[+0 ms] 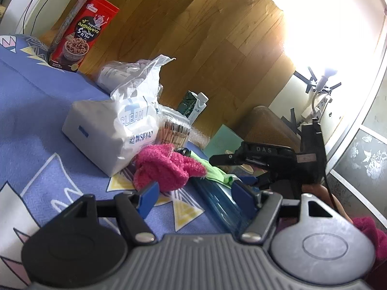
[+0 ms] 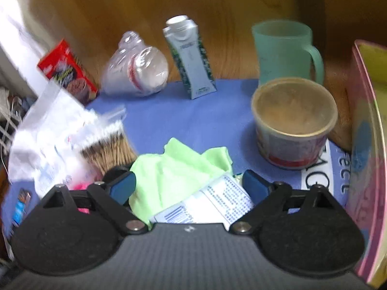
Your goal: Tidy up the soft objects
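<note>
A fuzzy pink sock [image 1: 167, 166] lies on the blue cloth just ahead of my left gripper [image 1: 193, 195], which is open and empty, its left fingertip near the sock. A light green cloth [image 1: 217, 171] lies behind the sock. In the right wrist view the green cloth [image 2: 176, 171] is bunched between the open fingers of my right gripper [image 2: 188, 186], on top of a white printed packet [image 2: 205, 205]. The right gripper's body [image 1: 278, 159] shows in the left wrist view, above the green cloth. A bit of pink [image 2: 82, 186] shows beside its left finger.
A white tissue pack [image 1: 108, 130], a bag of cotton swabs [image 2: 106, 149], a red snack box [image 1: 79, 31], a drink carton [image 2: 191, 58], a clear plastic bag [image 2: 137, 70], a paper bowl [image 2: 292, 123], a green mug [image 2: 285, 50] and a pink-edged box [image 2: 370, 157] crowd the blue-covered table [image 2: 181, 116].
</note>
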Demonstrator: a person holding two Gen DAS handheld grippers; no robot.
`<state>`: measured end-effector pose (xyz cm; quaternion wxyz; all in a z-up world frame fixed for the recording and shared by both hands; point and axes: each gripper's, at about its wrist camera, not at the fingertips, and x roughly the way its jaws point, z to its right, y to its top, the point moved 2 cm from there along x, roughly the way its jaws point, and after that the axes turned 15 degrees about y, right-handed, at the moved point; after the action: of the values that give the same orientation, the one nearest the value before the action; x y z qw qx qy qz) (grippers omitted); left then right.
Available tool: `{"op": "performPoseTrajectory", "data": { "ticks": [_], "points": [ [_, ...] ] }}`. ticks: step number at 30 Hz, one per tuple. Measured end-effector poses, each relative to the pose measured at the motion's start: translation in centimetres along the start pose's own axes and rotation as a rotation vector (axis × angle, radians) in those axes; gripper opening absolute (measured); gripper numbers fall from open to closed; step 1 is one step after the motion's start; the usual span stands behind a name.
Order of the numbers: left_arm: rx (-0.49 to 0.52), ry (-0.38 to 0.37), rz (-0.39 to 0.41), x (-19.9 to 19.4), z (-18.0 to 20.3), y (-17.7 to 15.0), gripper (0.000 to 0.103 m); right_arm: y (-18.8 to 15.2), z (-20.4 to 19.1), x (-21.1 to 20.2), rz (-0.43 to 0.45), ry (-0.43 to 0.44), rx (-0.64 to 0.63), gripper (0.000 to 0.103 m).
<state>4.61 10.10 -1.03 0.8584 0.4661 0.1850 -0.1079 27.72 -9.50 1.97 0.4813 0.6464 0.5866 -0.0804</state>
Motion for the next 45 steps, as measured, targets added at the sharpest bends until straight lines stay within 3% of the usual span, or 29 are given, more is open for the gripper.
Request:
{"op": "performPoseTrajectory", "data": {
  "ticks": [1,2,4,5,10,12,18,25,26,28,30,32,36,42,44,45],
  "points": [
    [-0.002,0.001,0.0,0.0,0.0,0.0,0.069,-0.2,-0.4,-0.1,-0.004,0.0,-0.011,0.096],
    [-0.003,0.002,-0.001,0.0,0.0,0.0,0.069,-0.5,-0.7,-0.2,-0.005,0.009,-0.024,0.088],
    [-0.008,0.007,0.002,0.0,-0.1,0.0,0.069,-1.1,-1.6,-0.4,-0.014,-0.008,-0.076,0.05],
    [-0.01,0.009,0.003,0.0,-0.2,0.0,0.069,-1.4,-2.0,-0.7,-0.012,-0.008,-0.094,0.042],
    [-0.007,0.014,0.004,0.0,-0.1,0.0,0.069,-2.8,-3.6,-1.9,-0.007,-0.02,-0.169,0.026],
    [-0.006,0.019,0.009,0.0,-0.1,0.0,0.069,-3.3,-4.3,-2.5,0.01,-0.046,-0.212,0.003],
    [-0.007,0.029,0.016,-0.1,-0.2,0.0,0.069,-4.4,-7.7,-5.9,0.13,-0.073,-0.342,0.003],
    [-0.017,0.024,0.018,-0.2,-0.3,0.0,0.069,-6.9,-11.4,-9.0,0.164,0.029,-0.404,0.007],
    [-0.015,0.024,0.019,-0.3,-0.3,0.0,0.069,-7.1,-11.3,-9.1,0.159,0.039,-0.391,0.011],
    [-0.011,0.022,0.021,-0.4,-0.2,-0.1,0.07,-7.5,-10.6,-9.1,0.167,0.029,-0.355,0.045],
    [-0.008,0.023,0.026,-0.5,-0.2,-0.1,0.072,-8.3,-9.8,-9.1,0.184,-0.001,-0.328,0.058],
    [-0.006,0.02,0.023,-0.4,-0.1,0.0,0.072,-8.9,-8.9,-9.0,0.179,-0.009,-0.293,0.061],
    [-0.007,0.017,0.02,-0.4,-0.2,0.0,0.072,-9.7,-7.4,-8.6,0.169,-0.024,-0.253,0.089],
    [0.0,0.014,0.016,-0.2,-0.1,-0.1,0.072,-10.0,-4.6,-6.1,0.12,-0.027,-0.177,0.097],
    [0.002,0.013,0.014,-0.2,0.0,-0.1,0.072,-9.9,-4.3,-5.9,0.133,-0.007,-0.169,0.096],
    [0.001,0.013,0.013,-0.1,0.0,0.0,0.072,-9.8,-4.2,-5.9,0.14,-0.003,-0.163,0.09]
  ]
}}
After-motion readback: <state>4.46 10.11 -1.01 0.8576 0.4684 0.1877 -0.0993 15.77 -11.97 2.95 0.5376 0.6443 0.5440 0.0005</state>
